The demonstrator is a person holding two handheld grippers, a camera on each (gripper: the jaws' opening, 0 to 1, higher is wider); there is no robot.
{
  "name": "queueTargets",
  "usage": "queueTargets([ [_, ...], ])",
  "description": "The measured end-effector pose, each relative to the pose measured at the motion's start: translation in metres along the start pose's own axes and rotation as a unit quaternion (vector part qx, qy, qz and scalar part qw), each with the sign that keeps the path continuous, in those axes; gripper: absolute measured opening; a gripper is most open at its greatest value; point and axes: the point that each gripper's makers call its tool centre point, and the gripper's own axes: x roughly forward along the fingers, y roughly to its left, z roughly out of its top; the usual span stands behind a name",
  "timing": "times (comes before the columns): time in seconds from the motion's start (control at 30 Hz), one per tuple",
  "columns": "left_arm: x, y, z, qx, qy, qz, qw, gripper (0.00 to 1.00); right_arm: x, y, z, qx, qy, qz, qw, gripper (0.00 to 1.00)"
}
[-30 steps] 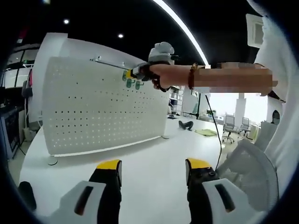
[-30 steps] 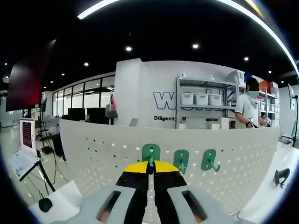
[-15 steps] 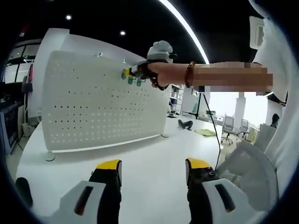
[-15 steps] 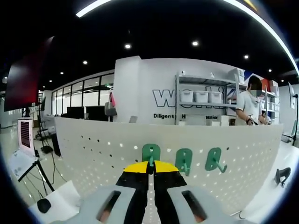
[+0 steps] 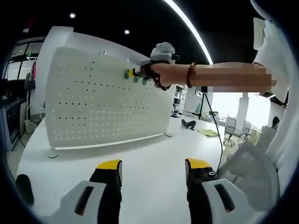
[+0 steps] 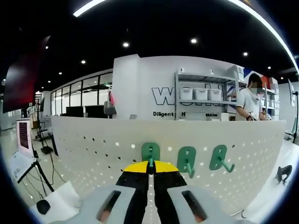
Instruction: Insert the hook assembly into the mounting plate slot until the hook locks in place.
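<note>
Right now I am pinching a green hook (image 6: 150,152) between the closed jaws of my right gripper (image 6: 150,164), pressing its back plate flat against the white pegboard (image 6: 93,149). In the right gripper view the hook is sitting at about 12 o'clock from my yellow fingertips (image 6: 138,166), near the board's top edge. Two more green hooks are hanging on the board already: the second hook (image 6: 187,161) just beside mine at about 3 o'clock, and the third hook (image 6: 219,157) further along the same way.

My left gripper (image 5: 153,170) is waiting with its jaws spread apart and holding nothing, low over the white table (image 5: 149,154). From there I am seeing my right gripper (image 5: 139,73) up at about 12 o'clock, against the upper right part of the pegboard (image 5: 93,102), with my hand (image 5: 163,74) behind it.

I am judging the job as near its end: the hook is at the board and looks level with its neighbours. Whether its pegs are fully in the holes and locked, I cannot tell. What is left is the final push home and letting go.
</note>
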Motion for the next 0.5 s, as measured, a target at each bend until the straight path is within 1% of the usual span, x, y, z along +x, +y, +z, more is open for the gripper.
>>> queueTargets([
  [0.1,0.0006,-0.0006,-0.0003,0.000,0.001,-0.001,1.0000,0.56,-0.0008,-0.0002,0.0003,0.010,0.000,-0.002,0.9999,0.01],
  [0.27,0.0017,-0.0008,-0.0002,-0.002,0.001,-0.002,1.0000,0.56,-0.0027,0.0015,0.0003,0.001,0.000,-0.010,0.9999,0.01],
  [0.47,0.0017,-0.0001,0.0006,-0.002,0.001,0.000,1.0000,0.57,-0.0021,0.0012,-0.0002,0.030,0.007,-0.033,0.9990,0.01],
  [0.5,0.0016,0.0003,0.0005,-0.006,0.001,0.001,1.0000,0.56,-0.0023,0.0010,-0.0001,0.030,0.008,-0.034,0.9990,0.01],
])
